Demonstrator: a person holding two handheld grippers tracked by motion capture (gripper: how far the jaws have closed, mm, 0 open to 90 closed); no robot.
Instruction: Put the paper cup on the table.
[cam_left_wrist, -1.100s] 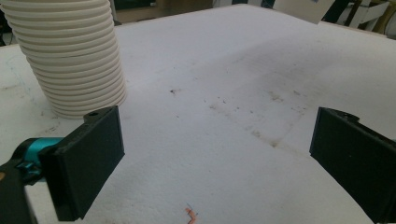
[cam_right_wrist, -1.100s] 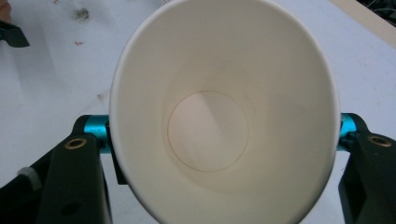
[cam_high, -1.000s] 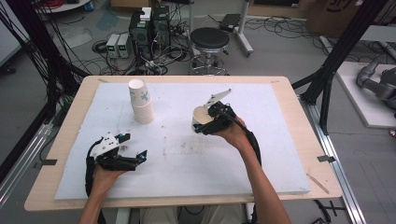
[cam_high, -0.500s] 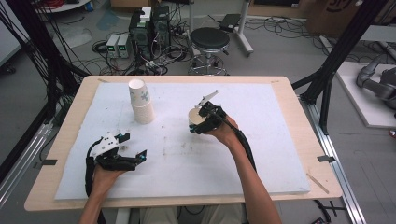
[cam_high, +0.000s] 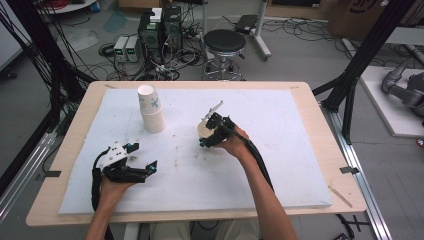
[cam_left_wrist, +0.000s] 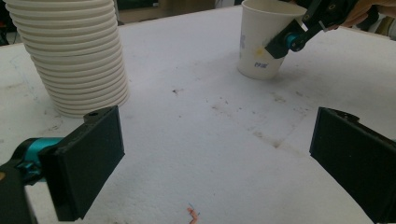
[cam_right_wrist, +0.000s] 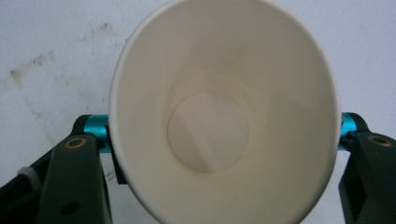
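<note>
A single white paper cup (cam_high: 203, 129) (cam_left_wrist: 259, 39) stands upright on the white mat, right of centre. My right gripper (cam_high: 207, 134) (cam_right_wrist: 224, 135) is shut on it, one jaw at each side of the wall just under the rim; the cup (cam_right_wrist: 219, 116) is empty inside. A tall stack of paper cups (cam_high: 151, 112) (cam_left_wrist: 70, 56) stands at the back left of the mat. My left gripper (cam_high: 144, 157) (cam_left_wrist: 215, 158) rests low near the front left, open, with nothing between its jaws, which point toward the stack and the single cup.
The white foam mat (cam_high: 290, 150) covers most of the wooden table (cam_high: 332, 160). Black frame posts stand at both sides of the table. A stool (cam_high: 225, 45) and electronics with cables lie on the floor beyond the far edge.
My right gripper has shifted a little to the left and nearer with the cup in it. The left gripper has stayed where it was.
</note>
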